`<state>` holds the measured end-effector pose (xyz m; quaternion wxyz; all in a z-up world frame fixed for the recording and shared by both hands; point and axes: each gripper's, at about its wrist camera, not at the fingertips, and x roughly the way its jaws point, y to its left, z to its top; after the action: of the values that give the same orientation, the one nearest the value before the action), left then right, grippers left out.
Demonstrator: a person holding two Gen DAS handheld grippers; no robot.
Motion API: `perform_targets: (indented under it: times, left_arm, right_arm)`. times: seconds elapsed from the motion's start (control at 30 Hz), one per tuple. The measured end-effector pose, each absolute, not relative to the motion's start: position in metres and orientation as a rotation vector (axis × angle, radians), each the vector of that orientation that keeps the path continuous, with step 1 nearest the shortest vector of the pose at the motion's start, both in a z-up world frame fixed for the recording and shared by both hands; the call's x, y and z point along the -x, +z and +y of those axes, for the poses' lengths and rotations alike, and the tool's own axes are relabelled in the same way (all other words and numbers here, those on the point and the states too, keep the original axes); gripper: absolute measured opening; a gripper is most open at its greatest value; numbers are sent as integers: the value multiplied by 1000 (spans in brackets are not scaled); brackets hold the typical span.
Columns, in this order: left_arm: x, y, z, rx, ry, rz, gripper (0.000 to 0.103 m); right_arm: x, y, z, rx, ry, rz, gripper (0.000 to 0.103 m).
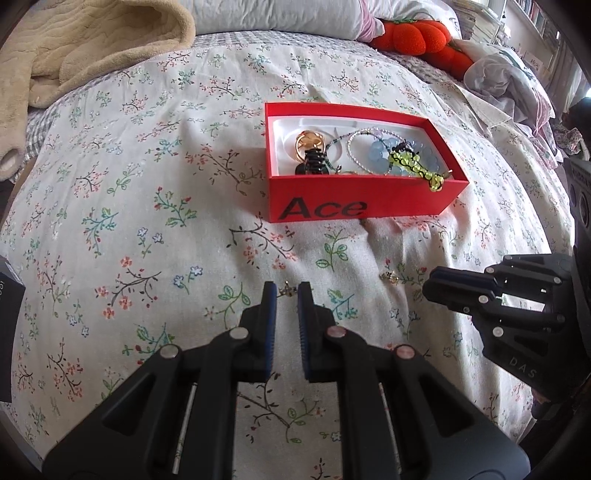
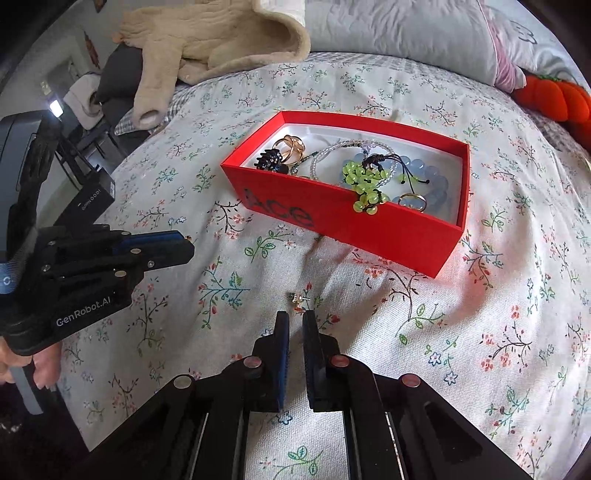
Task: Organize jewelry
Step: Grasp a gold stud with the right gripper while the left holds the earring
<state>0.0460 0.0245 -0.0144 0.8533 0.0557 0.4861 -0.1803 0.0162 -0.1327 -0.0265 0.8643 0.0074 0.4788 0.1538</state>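
Observation:
A red box [image 1: 332, 201] [image 2: 332, 227] marked "Ace" sits open on the floral bedspread. It holds gold rings [image 1: 308, 144], a black hair claw [image 2: 269, 160], clear and blue bead bracelets [image 2: 432, 173], and a green bead piece [image 1: 413, 164] draped over its front wall. My left gripper [image 1: 286, 287] [image 2: 186, 242] is low on the bed, shut on a small gold earring [image 1: 286, 292] at its tips. My right gripper [image 2: 295, 316] [image 1: 428, 286] is shut with nothing in it. A second small earring [image 2: 300, 301] [image 1: 389, 276] lies on the cloth just beyond its fingertips.
A beige fleece blanket [image 1: 85, 48] and pillows [image 2: 388, 33] lie at the head of the bed. An orange plush [image 1: 410, 37] sits at the back right. A black box [image 2: 92, 201] is at the bed's left edge. A hand [image 2: 40, 369] holds the left gripper's handle.

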Motion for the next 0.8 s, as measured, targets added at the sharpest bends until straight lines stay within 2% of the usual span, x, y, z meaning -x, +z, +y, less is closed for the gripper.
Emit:
perform_targets:
  times: [0.27, 0.47, 0.8]
  left_arm:
    - [-45, 1, 20, -96, -373, 982, 13]
    - [-43, -1, 19, -96, -365, 996, 13]
    - [-48, -17, 31, -120, -361, 1027, 13]
  right_arm:
    - [-9, -13, -152, -54, 316, 967, 7]
    - [-10, -26, -133, -22, 368, 1022, 19]
    - [-26, -56, -111, 24, 397, 1104, 22]
